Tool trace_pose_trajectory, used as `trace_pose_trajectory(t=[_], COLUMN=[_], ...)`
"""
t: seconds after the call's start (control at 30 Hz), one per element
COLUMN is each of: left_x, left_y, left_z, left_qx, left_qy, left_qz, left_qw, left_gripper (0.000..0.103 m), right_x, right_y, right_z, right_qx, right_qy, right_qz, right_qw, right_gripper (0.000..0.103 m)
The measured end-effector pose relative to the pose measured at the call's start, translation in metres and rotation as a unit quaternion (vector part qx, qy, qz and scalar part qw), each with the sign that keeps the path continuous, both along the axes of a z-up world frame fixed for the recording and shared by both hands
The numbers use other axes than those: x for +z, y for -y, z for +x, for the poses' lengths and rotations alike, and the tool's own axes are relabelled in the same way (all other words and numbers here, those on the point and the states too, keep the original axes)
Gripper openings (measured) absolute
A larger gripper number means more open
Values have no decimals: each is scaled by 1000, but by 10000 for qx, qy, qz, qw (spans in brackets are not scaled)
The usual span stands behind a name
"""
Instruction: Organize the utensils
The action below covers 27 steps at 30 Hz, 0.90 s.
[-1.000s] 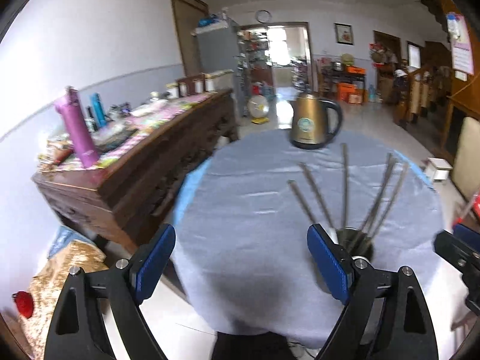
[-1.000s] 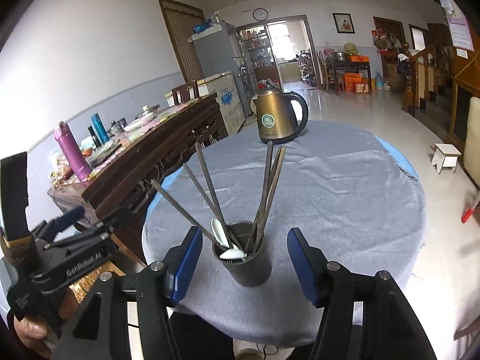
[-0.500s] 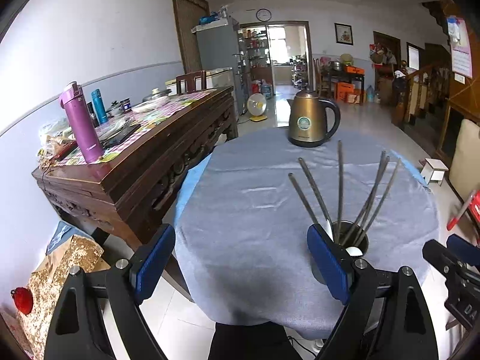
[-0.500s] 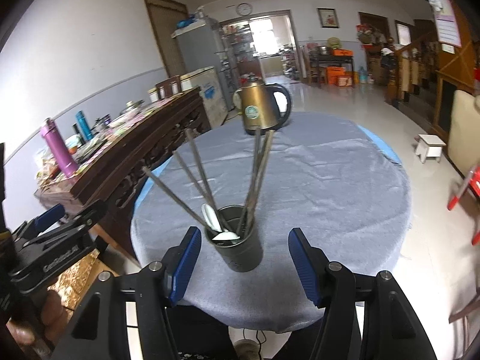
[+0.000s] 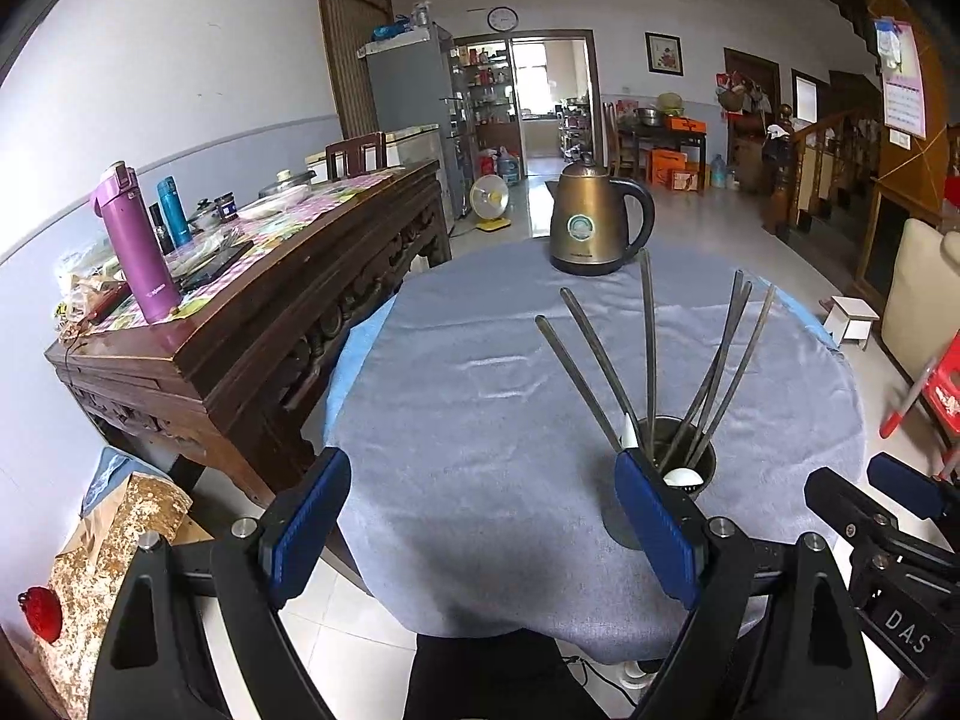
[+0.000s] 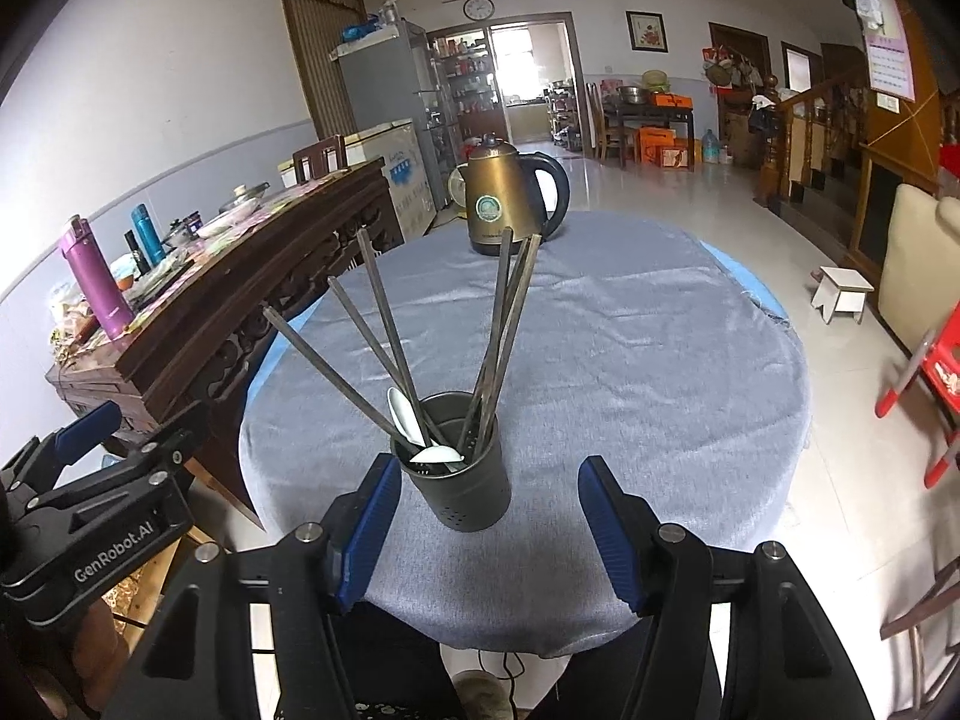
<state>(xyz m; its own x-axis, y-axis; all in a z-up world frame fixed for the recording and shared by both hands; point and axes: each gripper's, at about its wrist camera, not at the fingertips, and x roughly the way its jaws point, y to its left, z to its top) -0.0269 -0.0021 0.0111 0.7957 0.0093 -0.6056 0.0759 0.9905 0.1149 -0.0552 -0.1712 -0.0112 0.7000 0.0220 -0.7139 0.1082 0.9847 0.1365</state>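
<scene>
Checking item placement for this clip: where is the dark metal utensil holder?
In the right wrist view the dark metal utensil holder stands near the round grey-clothed table's front edge, just beyond the open right gripper.

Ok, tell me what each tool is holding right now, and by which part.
Nothing is held. The left tool is open over bare cloth; the right tool is open, the utensil holder just beyond its pads, untouched.
</scene>
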Motion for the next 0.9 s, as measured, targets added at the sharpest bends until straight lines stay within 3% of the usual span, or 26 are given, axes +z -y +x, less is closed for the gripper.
trace_pose_trajectory(t=[0.9], left_x=[-2], left_y=[-10], left_z=[1], left_qx=[95], left_qy=[-25], left_qz=[-96], left_qw=[9999], left_gripper=[90], right_x=[1], right_y=[-9], right_z=[0], right_qx=[57], right_qy=[20], right_qz=[-25], right_qw=[10000], right_gripper=[66])
